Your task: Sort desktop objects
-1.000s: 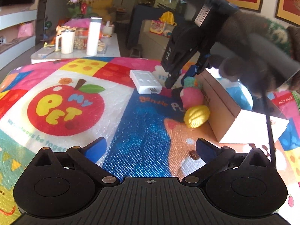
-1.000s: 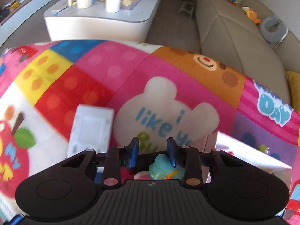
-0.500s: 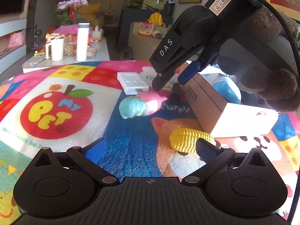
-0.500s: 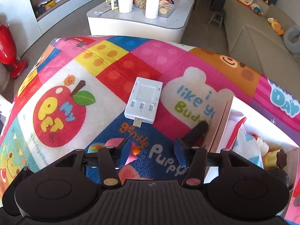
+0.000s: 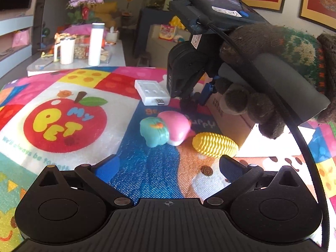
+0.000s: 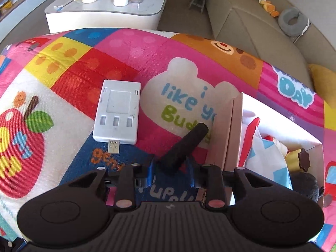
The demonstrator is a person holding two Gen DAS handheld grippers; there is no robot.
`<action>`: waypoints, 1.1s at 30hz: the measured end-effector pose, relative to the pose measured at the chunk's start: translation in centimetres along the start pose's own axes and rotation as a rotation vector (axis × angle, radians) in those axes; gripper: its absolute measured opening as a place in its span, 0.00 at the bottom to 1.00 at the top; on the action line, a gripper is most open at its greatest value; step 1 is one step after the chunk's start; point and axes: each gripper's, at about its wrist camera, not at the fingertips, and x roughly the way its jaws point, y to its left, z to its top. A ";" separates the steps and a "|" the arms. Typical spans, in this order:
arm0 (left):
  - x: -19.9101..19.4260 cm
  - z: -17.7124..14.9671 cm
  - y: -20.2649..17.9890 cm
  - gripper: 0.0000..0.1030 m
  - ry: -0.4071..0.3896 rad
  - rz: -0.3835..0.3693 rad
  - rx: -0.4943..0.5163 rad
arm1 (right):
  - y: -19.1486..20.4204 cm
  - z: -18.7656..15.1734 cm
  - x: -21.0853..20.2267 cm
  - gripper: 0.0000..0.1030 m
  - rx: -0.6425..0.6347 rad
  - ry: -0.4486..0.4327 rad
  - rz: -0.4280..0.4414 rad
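Gripping a black cylinder (image 6: 184,147) between its blue fingertips, the right gripper (image 6: 171,171) had its jaws drawn close on the lower end of that stick, whose other end slanted up and away toward the cardboard box (image 6: 231,130). From the left wrist view the same right gripper (image 5: 194,96) hung nose-down over the mat, held by a hand in a brown knitted glove (image 5: 258,105), just beside the box's near wall (image 5: 229,119).

Left of the cylinder lay a white USB hub (image 6: 117,117), flat on the mat, its plug pointing toward the camera. Nearer the left gripper sat a teal and pink toy (image 5: 166,131) and, just beside it to the right, a yellow toy corn cob (image 5: 215,145), which lay close against the box.

The left gripper (image 5: 169,166) hovered low with its jaws spread wide, nothing between them, both toys lying ahead of its fingertips.

Inside the box were a blue-and-white patterned packet (image 6: 264,153) and several small toys, too crowded to tell apart. All of it rested on a colourful cartoon play mat (image 5: 63,126) printed with a red apple. Beyond the mat stood a white table (image 6: 105,14) carrying a mug and a tall white bottle, and a beige sofa (image 6: 252,31) ran along the right.
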 end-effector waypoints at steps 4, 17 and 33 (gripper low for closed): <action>-0.2 -0.1 0.0 1.00 -0.008 -0.001 0.003 | -1.2 -1.3 -2.0 0.25 0.013 -0.016 0.079; -1.8 -0.9 -1.1 1.00 -0.028 0.081 0.042 | -7.9 -19.6 -14.3 0.21 -0.119 -0.227 0.219; -1.4 -2.4 -8.0 1.00 0.040 0.058 0.318 | -15.7 -30.4 -9.5 0.86 0.223 -0.450 0.089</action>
